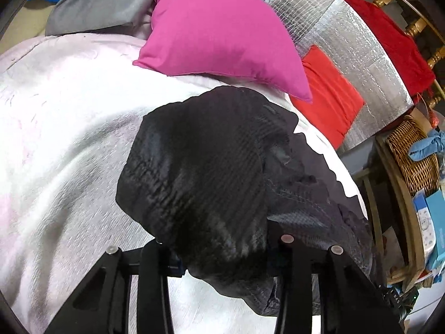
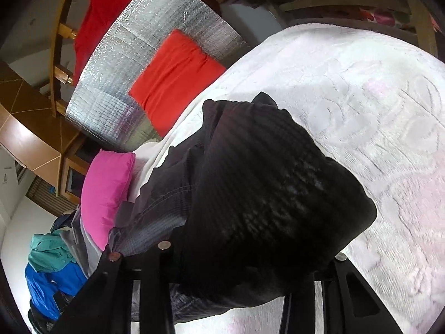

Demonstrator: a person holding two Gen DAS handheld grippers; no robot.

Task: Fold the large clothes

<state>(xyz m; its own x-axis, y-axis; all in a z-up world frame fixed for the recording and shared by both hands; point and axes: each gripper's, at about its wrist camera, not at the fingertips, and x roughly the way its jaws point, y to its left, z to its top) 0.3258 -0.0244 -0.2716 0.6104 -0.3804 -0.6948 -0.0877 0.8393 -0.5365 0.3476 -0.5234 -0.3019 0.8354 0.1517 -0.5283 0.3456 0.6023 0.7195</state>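
A black ribbed garment [image 1: 200, 183] hangs bunched over my left gripper [image 1: 222, 250] and covers the fingertips; the cloth runs between the fingers, so the gripper is shut on it above the white bedspread [image 1: 69, 139]. In the right wrist view the same black garment [image 2: 264, 194] drapes over my right gripper [image 2: 236, 253], which is also shut on it. A grey lining part of the garment [image 2: 155, 222] trails to the left. Both sets of fingertips are hidden by cloth.
A pink cushion [image 1: 217, 33] and a red cushion [image 1: 328, 94] lie at the head of the bed by a silver foil panel [image 1: 361, 50]. A wicker basket [image 1: 411, 153] stands right. Blue and teal clothes [image 2: 52, 272] lie beside the bed.
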